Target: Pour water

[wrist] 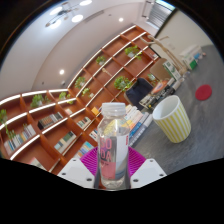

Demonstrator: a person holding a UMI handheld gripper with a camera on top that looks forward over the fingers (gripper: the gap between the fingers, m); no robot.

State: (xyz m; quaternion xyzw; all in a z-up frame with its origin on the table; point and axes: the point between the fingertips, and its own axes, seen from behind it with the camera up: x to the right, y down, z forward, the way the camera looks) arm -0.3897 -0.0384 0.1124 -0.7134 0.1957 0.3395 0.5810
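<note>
Hand-held gripper (113, 168) clamped on clear plastic water bottle with white cap (113, 140), magenta pads pressing both sides; bottle upright, lifted. Yellow striped paper cup (172, 119) just right of bottle, slightly farther. Wooden shelving (80, 95) behind. Judgement: cap looks on, so must come off first; then tilt mouth slowly over cup rim, grip firm against slipping.

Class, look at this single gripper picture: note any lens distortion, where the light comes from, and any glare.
Gripper view: strong fisheye bending of the bookshelves; ceiling lights give bright, even light; pale highlights on the clear bottle between the gripper fingers; the striped cup is evenly lit.
</note>
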